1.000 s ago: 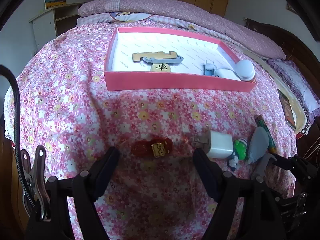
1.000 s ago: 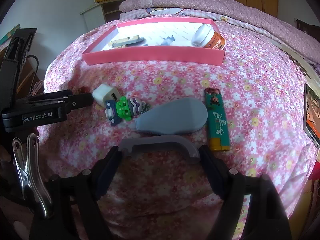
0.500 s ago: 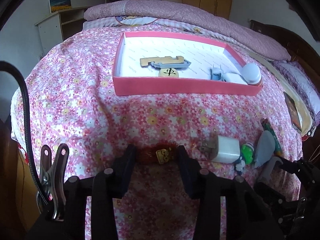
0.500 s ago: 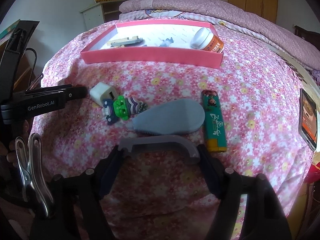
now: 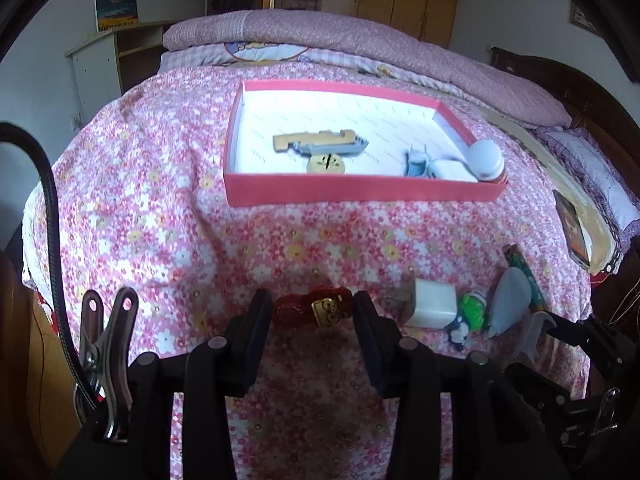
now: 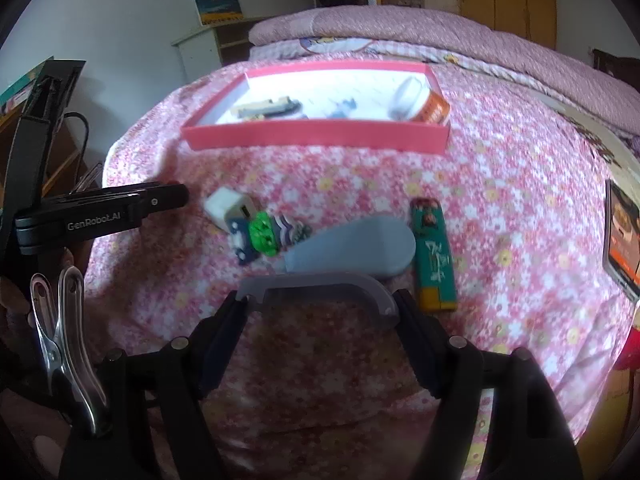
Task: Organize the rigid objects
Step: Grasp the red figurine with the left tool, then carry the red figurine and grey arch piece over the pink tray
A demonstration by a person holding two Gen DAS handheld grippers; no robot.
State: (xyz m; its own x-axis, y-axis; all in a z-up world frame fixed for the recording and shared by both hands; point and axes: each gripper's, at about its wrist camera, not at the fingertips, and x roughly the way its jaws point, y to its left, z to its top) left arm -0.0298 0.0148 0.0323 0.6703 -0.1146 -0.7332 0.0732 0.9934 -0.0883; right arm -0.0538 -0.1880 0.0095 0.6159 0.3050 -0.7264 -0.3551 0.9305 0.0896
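Note:
My left gripper is shut on a small red trinket with a gold face, low over the flowered bedspread. My right gripper is shut on a grey curved piece, its pads pressing on both ends. Just beyond that piece lie a grey oval object, a green lighter, a green toy figure and a white charger. Farther up the bed sits the pink tray, which holds a wooden piece, a grey bar, a round wooden disc, a grey clip and a white-lidded jar.
A phone lies at the bed's right edge. The left gripper's finger reaches in from the left of the right wrist view, close to the charger. Folded pink bedding lies behind the tray, with a white shelf unit at the back left.
The left jaws have closed from wide open onto the red trinket. The right gripper has drawn in slightly on the grey curved piece. Both hands stay roughly in place.

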